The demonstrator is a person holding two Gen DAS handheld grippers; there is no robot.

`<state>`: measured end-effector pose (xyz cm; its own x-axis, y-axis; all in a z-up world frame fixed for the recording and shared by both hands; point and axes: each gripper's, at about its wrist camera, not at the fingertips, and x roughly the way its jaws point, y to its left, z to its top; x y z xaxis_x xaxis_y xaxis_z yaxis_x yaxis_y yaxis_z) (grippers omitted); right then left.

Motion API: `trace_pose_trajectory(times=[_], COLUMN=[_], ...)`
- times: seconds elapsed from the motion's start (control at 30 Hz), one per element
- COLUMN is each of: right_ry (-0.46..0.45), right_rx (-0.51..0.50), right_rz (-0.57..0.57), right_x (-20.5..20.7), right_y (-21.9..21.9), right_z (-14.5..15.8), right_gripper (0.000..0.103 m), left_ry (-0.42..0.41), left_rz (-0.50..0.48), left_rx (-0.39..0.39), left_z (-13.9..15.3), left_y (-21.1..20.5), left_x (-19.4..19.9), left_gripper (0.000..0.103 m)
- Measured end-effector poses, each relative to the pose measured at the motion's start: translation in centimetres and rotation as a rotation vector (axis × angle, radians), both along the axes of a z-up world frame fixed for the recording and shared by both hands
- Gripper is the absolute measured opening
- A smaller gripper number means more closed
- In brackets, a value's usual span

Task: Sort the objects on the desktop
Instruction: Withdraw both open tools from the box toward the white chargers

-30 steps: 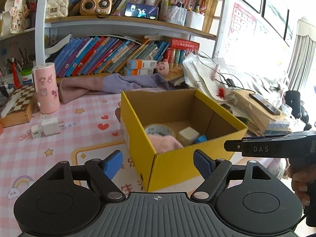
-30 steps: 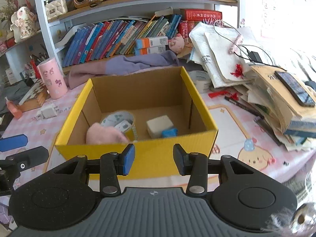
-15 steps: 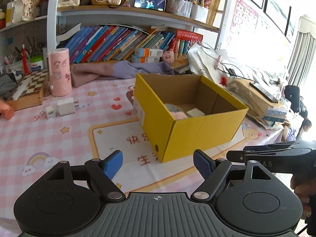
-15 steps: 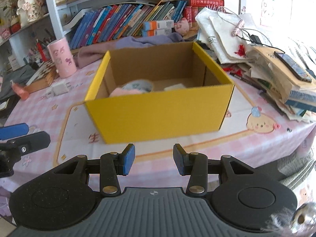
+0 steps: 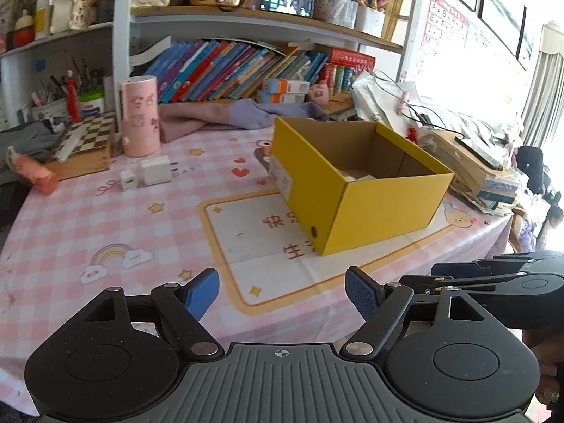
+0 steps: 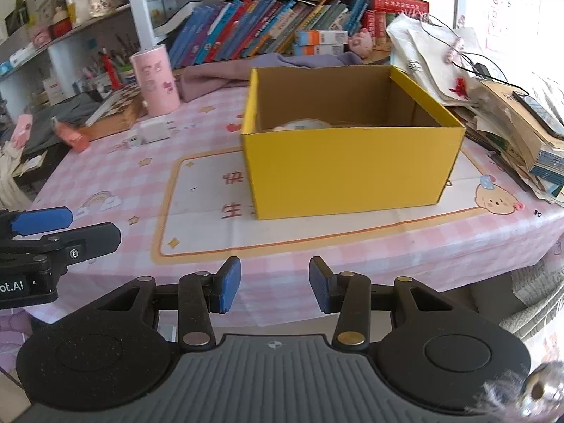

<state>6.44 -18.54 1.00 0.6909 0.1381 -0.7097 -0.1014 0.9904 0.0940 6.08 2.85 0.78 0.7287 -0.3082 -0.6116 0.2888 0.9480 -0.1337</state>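
Observation:
A yellow cardboard box [image 5: 373,208] [image 6: 349,172] stands open on the pink checked tablecloth [image 5: 105,218]. Inside it only the tops of a tape roll [image 6: 306,124] and pale items [image 5: 356,175] show over the rim. My left gripper [image 5: 282,290] is open and empty, near the table's front edge, well short of the box. My right gripper [image 6: 275,283] is open and empty, also at the front edge facing the box. Each gripper appears at the side of the other's view.
A pink cylinder [image 5: 138,115], white chargers [image 5: 155,171], a chessboard [image 5: 88,137] and an orange tube [image 5: 33,172] sit at the back left. A purple cloth [image 5: 225,118] and bookshelf are behind. Stacked books and papers [image 6: 507,116] crowd the right.
Both grippers have pulled back and down from above the box toward the table's front edge. The box contents have dropped mostly out of sight behind its wall.

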Motion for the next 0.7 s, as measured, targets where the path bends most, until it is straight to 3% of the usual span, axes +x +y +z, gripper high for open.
trace_pose_trajectory(times=[0.7], right_ry=[0.001], right_rx=[-0.01], right_rz=[0.138], right_x=[-1.4], right_y=[7.8], right_z=[-0.4], right_gripper=[0.042], left_ry=[-0.011], left_rz=[0.13], left_rx=[-0.01], left_z=[0.0], left_y=[7.2], left_x=[-3.0], left_gripper=[0.081])
